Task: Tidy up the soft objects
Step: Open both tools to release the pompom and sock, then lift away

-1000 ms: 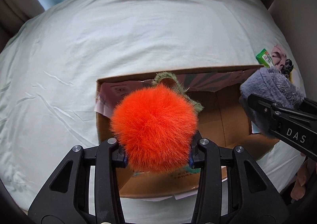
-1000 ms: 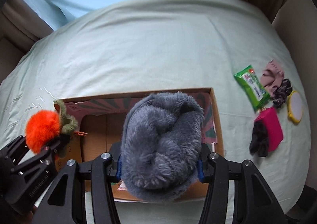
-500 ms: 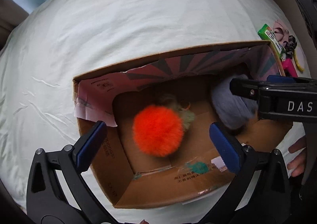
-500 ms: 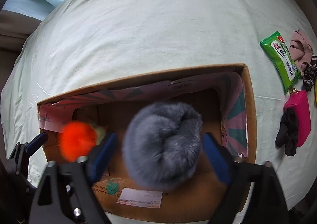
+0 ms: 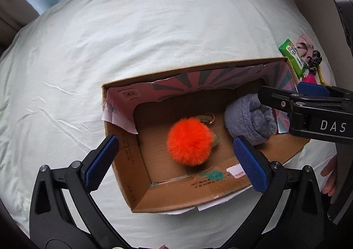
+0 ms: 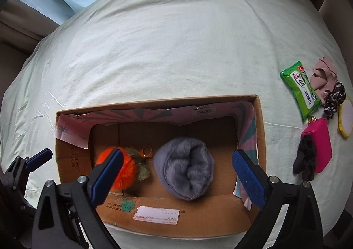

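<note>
While both soft things sit in the open brown cardboard box (image 6: 261, 130) on the pale green bed sheet (image 6: 176, 46), the handling question is easy to judge. That fluffy round orange pompom with a green leaf and a metal ring (image 5: 190, 141) looks feather-light and squashy, so a pinch across its middle should hold it, though the fur may slip under the pads. Right beside it, not quite touching as far as I can tell, lies the rolled grey plush bundle (image 6: 185, 174), bulkier and springy; best taken across the roll so it can't unfurl.

Now the tools: the left hand-held gripper (image 5: 174, 161) hovers above the box with its jaws spread wide, wider than the pompom, holding and touching nothing. And the right hand-held gripper (image 6: 176, 175) is just as wide, its blue pads either side of the grey bundle with clear gaps, gripping nothing.

Off to the right on the sheet wait more pieces: a green wipes packet (image 6: 301, 89), a crumpled pink cloth (image 6: 323, 74), a black scrunchie (image 6: 334, 99), a magenta pouch (image 6: 320, 144) and a black fabric piece (image 6: 305, 161). My guess: 2 in, several to go.
</note>
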The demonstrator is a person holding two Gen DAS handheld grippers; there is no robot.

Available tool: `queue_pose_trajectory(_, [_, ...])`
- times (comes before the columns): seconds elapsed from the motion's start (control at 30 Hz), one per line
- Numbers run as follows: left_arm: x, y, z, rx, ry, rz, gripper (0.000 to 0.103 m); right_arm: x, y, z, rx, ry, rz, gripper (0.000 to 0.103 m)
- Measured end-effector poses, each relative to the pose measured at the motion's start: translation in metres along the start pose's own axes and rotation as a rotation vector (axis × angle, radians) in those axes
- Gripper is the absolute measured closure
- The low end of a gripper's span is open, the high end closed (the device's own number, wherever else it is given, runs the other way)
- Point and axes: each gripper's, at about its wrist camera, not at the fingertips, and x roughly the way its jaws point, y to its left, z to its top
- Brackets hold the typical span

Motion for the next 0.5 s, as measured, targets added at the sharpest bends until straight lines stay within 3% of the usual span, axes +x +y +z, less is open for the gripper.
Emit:
queue_pose_trajectory(0.3, [-0.072,0.007,-0.016,-0.045,-0.106,0.004,0.000,-0.068,0.018,-0.016,-0.035,-0.099,-0.007,0.005])
queue_pose_trajectory(0.5, [-0.141,0.012,-0.034,-0.080,-0.225,0.038,0.000,-0.138,0.039,-0.038,-0.126,-0.241,-0.050,0.005])
